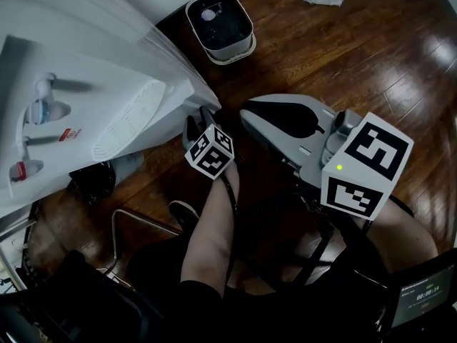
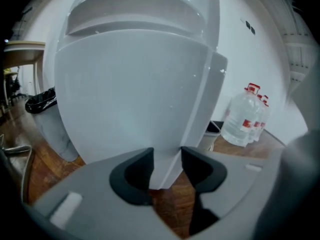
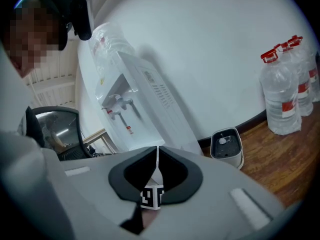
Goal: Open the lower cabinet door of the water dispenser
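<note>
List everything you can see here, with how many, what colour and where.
water dispenser: one, white, left, by the wall
lower cabinet door: one, white, its edge between the left gripper's jaws
water bottles: several, clear with red caps, on the floor by the wall
small box-shaped unit: one, white with dark top, on the floor right of the dispenser
bin: one, grey with black bag, beside the dispenser
floor: brown wood
screen device: one, dark, bottom right of the head view
left gripper: one, grey, closed on the door's edge
right gripper: one, grey, jaws together, empty
</note>
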### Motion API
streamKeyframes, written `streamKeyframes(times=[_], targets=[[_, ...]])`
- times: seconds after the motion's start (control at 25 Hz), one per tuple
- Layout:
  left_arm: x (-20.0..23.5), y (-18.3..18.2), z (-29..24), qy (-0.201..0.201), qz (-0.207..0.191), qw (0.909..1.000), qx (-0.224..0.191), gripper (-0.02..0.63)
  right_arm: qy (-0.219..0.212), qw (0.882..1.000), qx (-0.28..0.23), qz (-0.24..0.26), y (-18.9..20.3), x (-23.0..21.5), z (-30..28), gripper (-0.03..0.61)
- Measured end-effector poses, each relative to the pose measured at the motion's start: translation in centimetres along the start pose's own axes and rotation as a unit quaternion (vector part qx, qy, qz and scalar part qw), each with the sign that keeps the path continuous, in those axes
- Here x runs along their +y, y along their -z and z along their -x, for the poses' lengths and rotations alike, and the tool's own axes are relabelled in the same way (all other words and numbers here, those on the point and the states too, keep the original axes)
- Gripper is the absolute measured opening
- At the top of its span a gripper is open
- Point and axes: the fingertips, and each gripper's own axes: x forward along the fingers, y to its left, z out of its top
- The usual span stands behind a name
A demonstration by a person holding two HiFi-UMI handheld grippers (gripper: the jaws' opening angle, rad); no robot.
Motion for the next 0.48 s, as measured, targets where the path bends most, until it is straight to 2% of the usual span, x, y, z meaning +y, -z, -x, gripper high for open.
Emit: streamKeyframes(times=[0.28,0.32,0.4,0.48], targets=[[0.2,-0.2,-0.2,-0.006,-0.011,0.9998,-0.013,0.193,0.002,1.000,-0.004,-0.003,0.0,-0.2,0.7,0.015],[0.2,-0.1,-0.1,-0.006,-0.024,0.9996,-0.014,0.193,0.002,1.000,-0.004,-0.004,0.0,-0.2,0.7,0.015],[0.0,0.4,0.0,0.004,-0.077,0.9968,-0.020,0.202,0.002,1.000,-0.005,-0.008,0.0,-0.3,0.7,0.015],[0.2,1.2,-0.1,0.015,-0.130,0.9912,-0.023,0.161,0.004,1.000,-0.002,-0.013,0.2,-0.4,0.8,0.015]])
